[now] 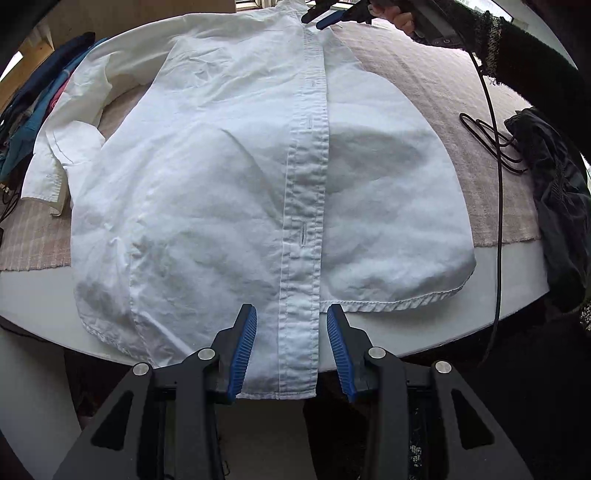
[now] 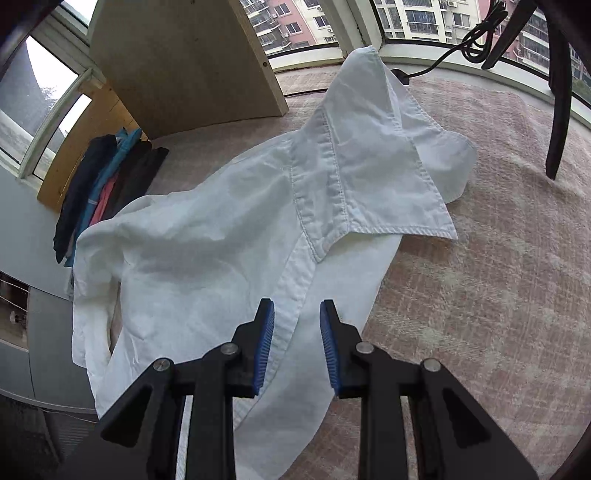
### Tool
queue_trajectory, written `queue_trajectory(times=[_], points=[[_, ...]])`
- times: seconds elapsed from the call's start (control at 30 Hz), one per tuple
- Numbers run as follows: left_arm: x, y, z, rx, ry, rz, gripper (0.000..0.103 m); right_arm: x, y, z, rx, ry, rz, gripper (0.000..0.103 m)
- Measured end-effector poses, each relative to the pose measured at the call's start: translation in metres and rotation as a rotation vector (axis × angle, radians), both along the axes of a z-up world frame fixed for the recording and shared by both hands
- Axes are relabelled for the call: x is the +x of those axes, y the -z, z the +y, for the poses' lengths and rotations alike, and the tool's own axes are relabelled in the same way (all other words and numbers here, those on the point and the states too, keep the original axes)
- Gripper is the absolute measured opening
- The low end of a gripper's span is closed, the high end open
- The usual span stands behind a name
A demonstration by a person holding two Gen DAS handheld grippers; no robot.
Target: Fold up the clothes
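One white button-up shirt (image 1: 229,177) lies front-up on a pinkish checked cloth (image 1: 424,92) spread over a white table (image 1: 498,295). Its long axis runs from the hem, at the table's near edge in the left wrist view, to the collar (image 2: 373,155) at the far side; the button placket (image 1: 306,206) follows this axis. One sleeve (image 1: 70,147) is splayed to the left and bent back on itself.

Left gripper (image 1: 291,325): jaws partly open, straddling the placket at the hem, with shirt fabric between the blue pads (image 1: 245,347); the pads do not press on it.

Right gripper (image 2: 297,314): jaws partly open above the placket just below the collar, the placket edge between them, nothing clamped. In the left wrist view it appears at the shirt's far end, carried by one hand (image 1: 402,18) in a dark sleeve.

At the table's left edge, one pile of dark, blue and pink garments (image 2: 99,184). At the right, one dark garment (image 1: 554,206) and one looped black cable (image 1: 491,144).
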State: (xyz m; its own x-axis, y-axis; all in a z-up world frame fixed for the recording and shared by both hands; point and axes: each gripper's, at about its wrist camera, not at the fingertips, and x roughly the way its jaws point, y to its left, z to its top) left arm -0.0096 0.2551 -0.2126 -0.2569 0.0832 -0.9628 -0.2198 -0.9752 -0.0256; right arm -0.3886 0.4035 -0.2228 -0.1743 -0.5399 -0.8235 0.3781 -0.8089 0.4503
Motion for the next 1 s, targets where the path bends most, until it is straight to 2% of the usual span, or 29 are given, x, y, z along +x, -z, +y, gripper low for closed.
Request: queue_trajectory(times=[0.17, 0.23, 0.3, 0.37, 0.4, 0.43, 0.5, 0.63, 0.77, 0.9, 1.0], points=[[-0.003, 0.006, -0.001, 0.02, -0.027, -0.013, 0.041, -0.003, 0.012, -0.014, 0.058, -0.069, -0.006, 0.028], [-0.004, 0.006, 0.002, 0.019, -0.022, -0.012, 0.047, -0.003, 0.014, -0.015, 0.046, -0.07, -0.009, 0.033], [-0.005, 0.006, 0.004, 0.019, -0.016, -0.01, 0.048, 0.001, 0.014, -0.017, 0.035, -0.068, 0.008, 0.034], [-0.006, 0.007, 0.005, 0.005, -0.02, -0.006, 0.044, 0.008, 0.013, -0.02, 0.034, -0.083, 0.039, 0.03], [-0.006, 0.006, 0.003, 0.004, -0.027, -0.004, 0.033, 0.011, 0.013, -0.021, 0.033, -0.092, 0.054, 0.025], [-0.006, 0.006, 0.001, 0.008, -0.036, -0.004, 0.02, 0.013, 0.014, -0.022, 0.018, -0.104, 0.051, 0.01], [-0.007, 0.004, -0.008, 0.045, -0.066, -0.006, 0.007, 0.014, 0.012, -0.021, -0.002, -0.099, 0.053, 0.007], [-0.006, -0.007, -0.024, 0.117, -0.115, -0.001, 0.005, 0.014, 0.0, -0.011, -0.068, -0.059, 0.053, 0.005], [0.002, -0.031, -0.03, 0.166, -0.107, 0.039, 0.005, 0.014, -0.024, -0.007, -0.127, -0.052, 0.079, 0.004], [0.005, -0.05, -0.036, 0.17, -0.093, 0.052, 0.005, 0.014, -0.051, -0.009, -0.178, -0.06, 0.114, 0.004], [0.006, -0.055, -0.041, 0.155, -0.069, 0.055, 0.005, 0.013, -0.064, -0.017, -0.166, -0.08, 0.144, 0.004]])
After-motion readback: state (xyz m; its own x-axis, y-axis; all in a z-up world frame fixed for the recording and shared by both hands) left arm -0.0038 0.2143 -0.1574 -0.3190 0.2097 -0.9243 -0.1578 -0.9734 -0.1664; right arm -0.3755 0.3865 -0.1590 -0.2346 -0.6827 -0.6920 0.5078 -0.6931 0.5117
